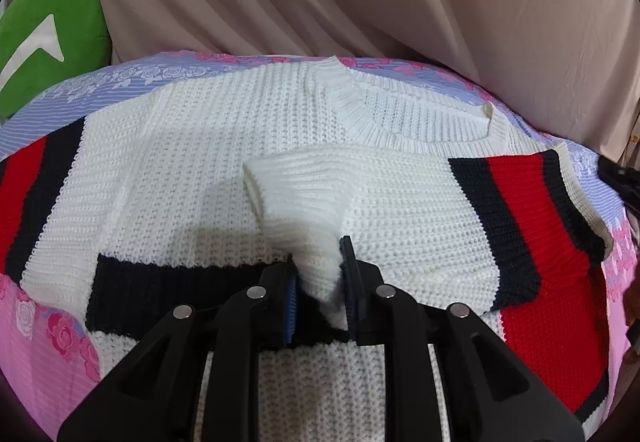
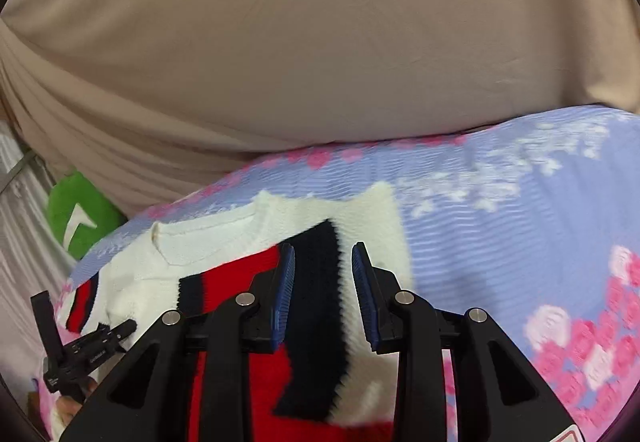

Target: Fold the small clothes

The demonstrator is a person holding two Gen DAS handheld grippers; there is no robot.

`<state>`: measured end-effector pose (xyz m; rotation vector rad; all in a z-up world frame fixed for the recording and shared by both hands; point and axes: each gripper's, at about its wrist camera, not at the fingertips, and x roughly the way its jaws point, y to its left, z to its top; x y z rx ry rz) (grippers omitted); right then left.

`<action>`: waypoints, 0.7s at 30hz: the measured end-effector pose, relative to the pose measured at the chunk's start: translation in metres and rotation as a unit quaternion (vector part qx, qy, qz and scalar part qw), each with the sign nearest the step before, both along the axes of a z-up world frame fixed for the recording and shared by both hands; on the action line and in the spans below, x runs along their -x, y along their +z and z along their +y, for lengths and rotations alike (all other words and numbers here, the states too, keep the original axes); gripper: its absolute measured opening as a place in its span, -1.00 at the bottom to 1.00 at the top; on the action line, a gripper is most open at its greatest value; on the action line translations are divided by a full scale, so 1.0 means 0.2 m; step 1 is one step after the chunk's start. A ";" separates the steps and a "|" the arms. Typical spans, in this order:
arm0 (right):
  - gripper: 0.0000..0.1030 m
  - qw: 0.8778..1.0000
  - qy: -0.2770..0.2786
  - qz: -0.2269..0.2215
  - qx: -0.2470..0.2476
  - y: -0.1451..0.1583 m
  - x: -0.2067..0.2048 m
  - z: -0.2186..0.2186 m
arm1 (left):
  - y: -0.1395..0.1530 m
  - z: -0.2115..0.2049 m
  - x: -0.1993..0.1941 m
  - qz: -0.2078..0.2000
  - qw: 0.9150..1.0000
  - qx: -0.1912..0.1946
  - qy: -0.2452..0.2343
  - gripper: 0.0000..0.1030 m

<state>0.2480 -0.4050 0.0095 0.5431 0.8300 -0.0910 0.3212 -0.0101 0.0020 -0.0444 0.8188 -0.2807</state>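
Beige drapes hang behind a floral bedspread (image 1: 48, 342) where the sweater (image 1: 192, 169) lies flat, 1 sleeve folded across its chest. Left gripper (image 1: 318, 282) pinches that sleeve's ribbed cuff (image 1: 300, 197) between its fingers. Right gripper (image 2: 323, 294) hovers with fingers apart over the striped shoulder, holding nothing. Chunky knit looks soft, floppy, fairly light; cuffs and hem give firm holds. No readable writing.
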 end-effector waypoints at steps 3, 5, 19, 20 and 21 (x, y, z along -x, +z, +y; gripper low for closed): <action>-0.68 0.995 0.020 0.091 0.039 -0.22 -0.19 -0.01 | 0.00 0.02 0.01 0.002 1.000 0.008 0.000 -0.57; -0.90 0.997 -0.009 0.068 0.029 -0.22 -0.18 -0.10 | 0.00 0.03 0.01 0.000 1.000 0.006 0.000 -0.56; 0.32 0.997 -0.057 0.041 -0.031 -0.17 0.54 -0.13 | -0.01 0.02 0.03 -0.011 1.000 0.003 0.002 -0.49; 0.25 0.997 -0.054 0.044 -0.046 -0.20 0.51 -0.13 | -0.01 0.02 0.03 -0.011 1.000 0.002 0.002 -0.48; -0.16 0.996 -0.044 0.046 -0.055 -0.23 0.50 -0.13 | -0.01 0.02 0.03 -0.012 1.000 0.001 0.003 -0.46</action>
